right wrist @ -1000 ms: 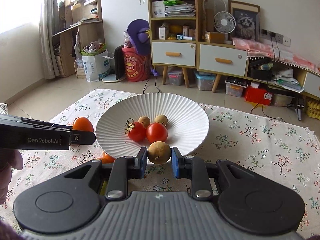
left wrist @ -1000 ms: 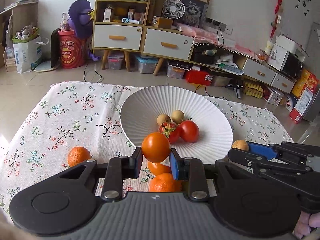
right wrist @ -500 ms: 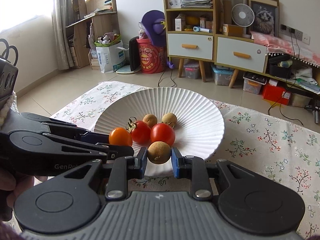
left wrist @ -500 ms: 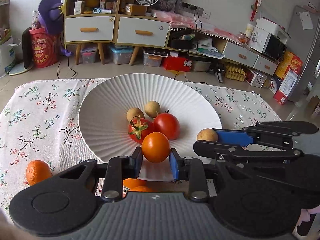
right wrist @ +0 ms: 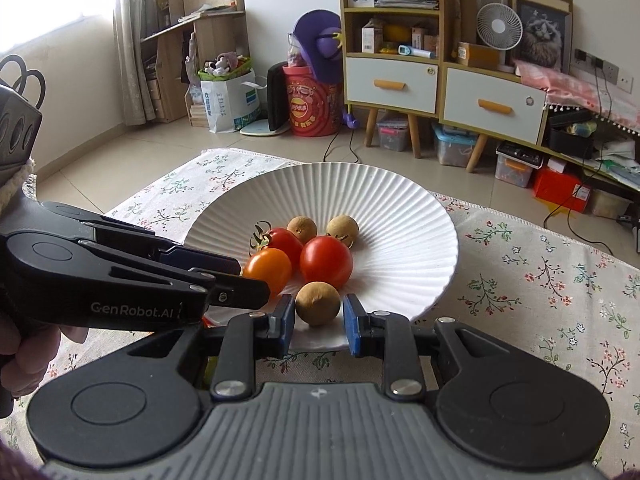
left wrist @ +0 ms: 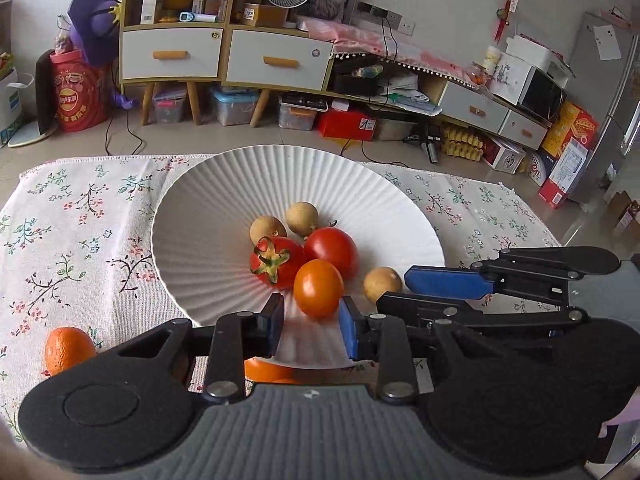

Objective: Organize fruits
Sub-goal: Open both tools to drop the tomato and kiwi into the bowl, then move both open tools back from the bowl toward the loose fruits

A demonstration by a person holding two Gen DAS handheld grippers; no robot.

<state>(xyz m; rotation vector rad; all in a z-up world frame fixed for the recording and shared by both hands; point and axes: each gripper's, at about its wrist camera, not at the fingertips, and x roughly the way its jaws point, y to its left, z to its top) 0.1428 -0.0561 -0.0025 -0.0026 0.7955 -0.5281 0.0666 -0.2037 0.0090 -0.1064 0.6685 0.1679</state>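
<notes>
A white ribbed plate holds two red tomatoes and two longans. An orange tomato rests on the plate against the red ones, just ahead of my left gripper. Its jaws are barely parted, and a sliver of plate shows between the left pad and the tomato. My right gripper is shut on a brown longan, held at its fingertips over the plate's near rim.
The plate sits on a floral cloth that covers the table. A mandarin lies on the cloth at the left, and another shows under my left gripper. A person's hand holds the left gripper. Cabinets and boxes line the far wall.
My left gripper carried the orange tomato from above the cloth to over the plate. The tomato has slipped forward out of the pads and lies against the red tomatoes. The right gripper still holds its longan.
</notes>
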